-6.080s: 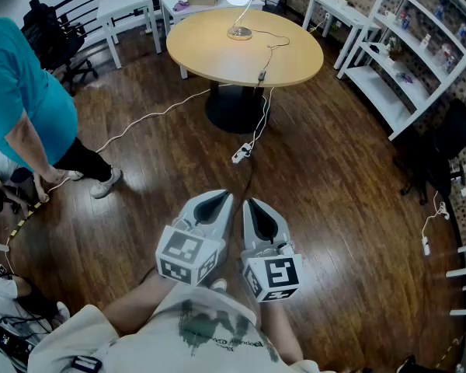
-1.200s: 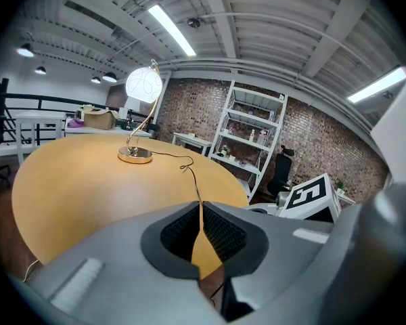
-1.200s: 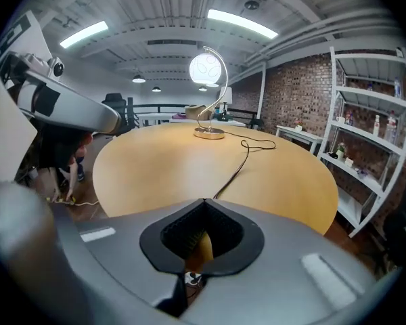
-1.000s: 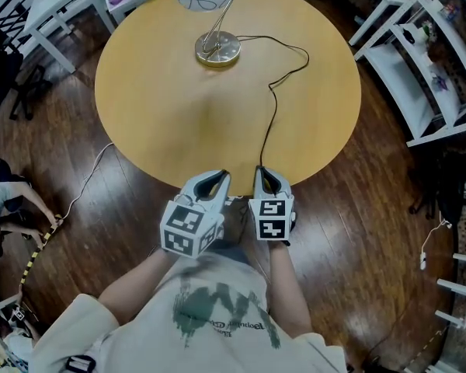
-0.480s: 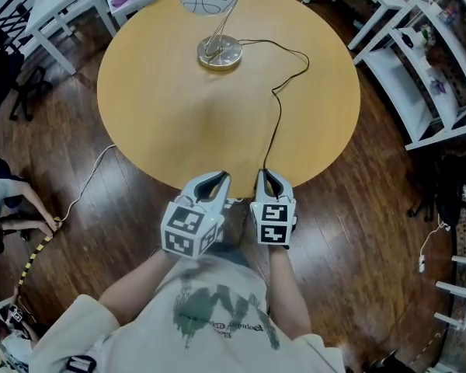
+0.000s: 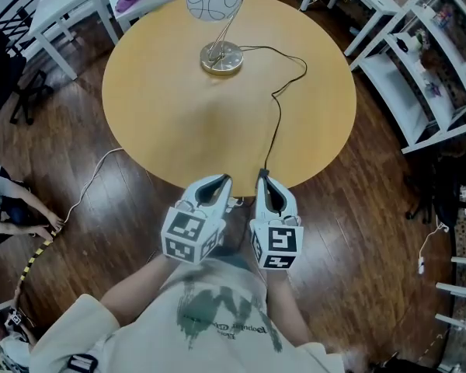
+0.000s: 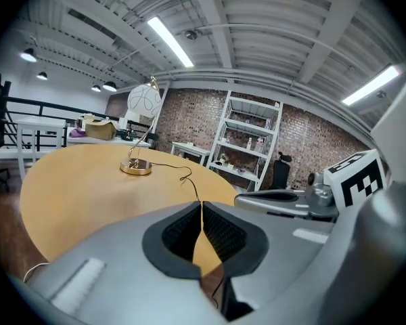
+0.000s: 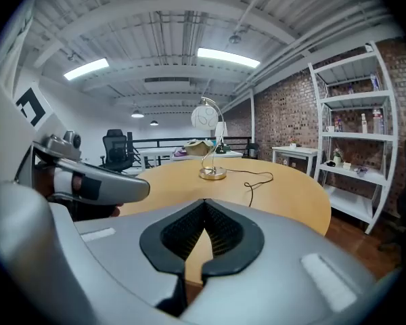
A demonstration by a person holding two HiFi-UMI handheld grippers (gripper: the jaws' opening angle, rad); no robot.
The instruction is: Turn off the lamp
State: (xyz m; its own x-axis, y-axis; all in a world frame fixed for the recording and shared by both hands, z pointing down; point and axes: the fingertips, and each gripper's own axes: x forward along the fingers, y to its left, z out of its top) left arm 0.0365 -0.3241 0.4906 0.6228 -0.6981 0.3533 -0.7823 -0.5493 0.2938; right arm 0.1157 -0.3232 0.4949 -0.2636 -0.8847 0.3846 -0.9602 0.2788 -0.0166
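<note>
Lamp (image 6: 221, 57) with a white globe shade and brass base stands at the far side of a round wooden table (image 6: 163, 123), its black cord (image 6: 276, 127) trailing to the near edge. There, left gripper (image 6: 212, 183) and right gripper (image 6: 266, 179) hover side by side, jaws pressed together, empty.

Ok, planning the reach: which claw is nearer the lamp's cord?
The right claw; the black cord leaves the table edge just at its tip, the left claw sits further aside.
</note>
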